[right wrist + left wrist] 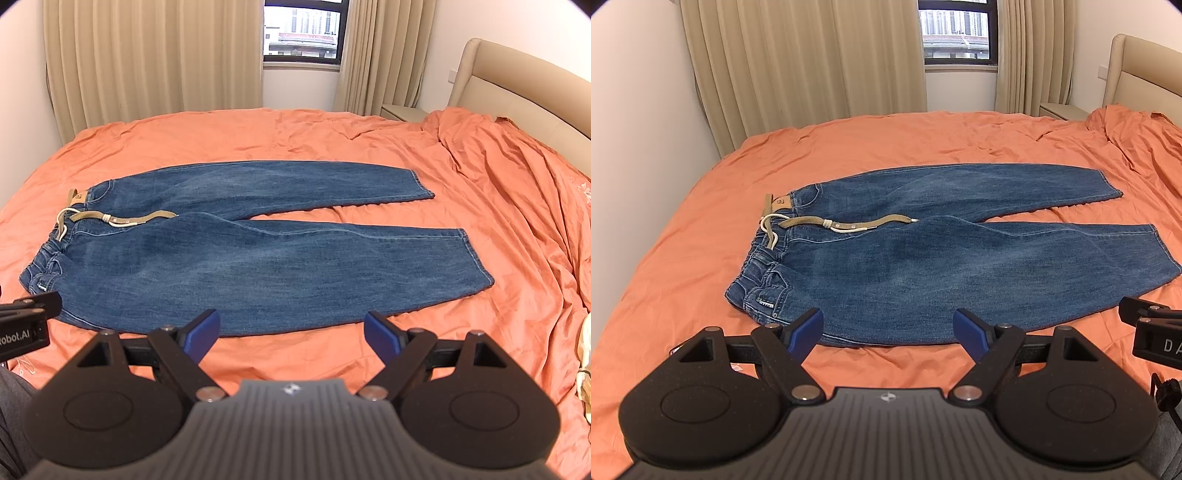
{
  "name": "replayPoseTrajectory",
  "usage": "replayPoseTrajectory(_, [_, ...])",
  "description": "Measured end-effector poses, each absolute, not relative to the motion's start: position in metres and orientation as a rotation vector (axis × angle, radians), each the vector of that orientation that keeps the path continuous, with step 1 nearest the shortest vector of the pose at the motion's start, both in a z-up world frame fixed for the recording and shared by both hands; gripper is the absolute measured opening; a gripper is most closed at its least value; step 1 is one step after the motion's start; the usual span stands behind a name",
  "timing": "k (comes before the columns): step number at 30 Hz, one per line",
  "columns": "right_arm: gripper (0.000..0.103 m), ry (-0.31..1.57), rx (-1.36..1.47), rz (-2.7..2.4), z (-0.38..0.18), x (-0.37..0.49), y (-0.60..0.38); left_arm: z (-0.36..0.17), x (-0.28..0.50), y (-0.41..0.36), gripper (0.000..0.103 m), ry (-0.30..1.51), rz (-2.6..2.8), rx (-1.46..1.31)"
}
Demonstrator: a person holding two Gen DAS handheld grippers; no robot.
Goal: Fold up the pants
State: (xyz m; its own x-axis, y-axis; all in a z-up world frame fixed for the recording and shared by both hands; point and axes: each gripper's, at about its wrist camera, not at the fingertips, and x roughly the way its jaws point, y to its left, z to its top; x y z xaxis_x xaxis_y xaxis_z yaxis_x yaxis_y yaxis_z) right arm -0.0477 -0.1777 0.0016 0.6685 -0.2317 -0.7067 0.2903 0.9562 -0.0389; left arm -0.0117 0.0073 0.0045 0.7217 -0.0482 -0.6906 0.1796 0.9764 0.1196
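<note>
Blue jeans [923, 254] lie flat and spread on the orange bed, waistband to the left, both legs running right, with a khaki drawstring [834, 223] across the top. They also show in the right wrist view [258, 258]. My left gripper [888, 328] is open and empty, hovering just before the near edge of the jeans by the waist side. My right gripper [291, 328] is open and empty, just before the near leg's lower edge. Part of the right gripper [1152, 328] shows at the left view's right edge.
The orange bed sheet [332, 147] is wrinkled, bunched in a ridge at the right [498, 166]. A beige headboard [517, 92] stands at the right, curtains [147, 55] and a window at the back. A pale cloth [583, 369] lies at the right edge.
</note>
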Motion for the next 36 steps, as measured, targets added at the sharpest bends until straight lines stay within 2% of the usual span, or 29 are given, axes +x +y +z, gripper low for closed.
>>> replayPoseTrajectory(6, [0.082, 0.774, 0.079, -0.290, 0.000, -0.049, -0.183, 0.006, -0.007, 0.011, 0.088, 0.747, -0.156, 0.201])
replayPoseTrajectory(13, [0.082, 0.634, 0.043, -0.148, 0.001, -0.053, -0.221, 0.016, 0.026, 0.040, 0.060, 0.719, -0.249, 0.287])
replayPoseTrajectory(19, [0.082, 0.724, -0.012, -0.068, 0.000, -0.031, -0.267, 0.021, 0.075, 0.082, 0.057, 0.722, -0.352, 0.357])
replayPoseTrajectory(21, [0.081, 0.744, -0.077, -0.067, -0.005, -0.022, -0.282, 0.017, 0.091, 0.094, 0.052, 0.731, -0.399, 0.424])
replayPoseTrajectory(22, [0.079, 0.758, -0.113, -0.073, -0.008, -0.017, -0.289, 0.013, 0.098, 0.100, 0.047, 0.737, -0.426, 0.476])
replayPoseTrajectory(24, [0.055, 0.785, -0.162, -0.073, -0.014, -0.007, -0.307, 0.002, 0.109, 0.110, 0.045, 0.749, -0.475, 0.578])
replayPoseTrajectory(28, [0.038, 0.807, -0.179, -0.075, -0.028, 0.011, -0.343, -0.030, 0.131, 0.127, 0.045, 0.838, -0.547, 0.701])
replayPoseTrajectory(30, [0.025, 0.833, -0.212, -0.072, -0.037, 0.020, -0.353, -0.051, 0.140, 0.132, 0.045, 0.862, -0.549, 0.781])
replayPoseTrajectory(36, [0.025, 0.931, -0.291, -0.067, -0.069, 0.045, -0.371, -0.129, 0.154, 0.136, 0.049, 0.976, -0.617, 1.055])
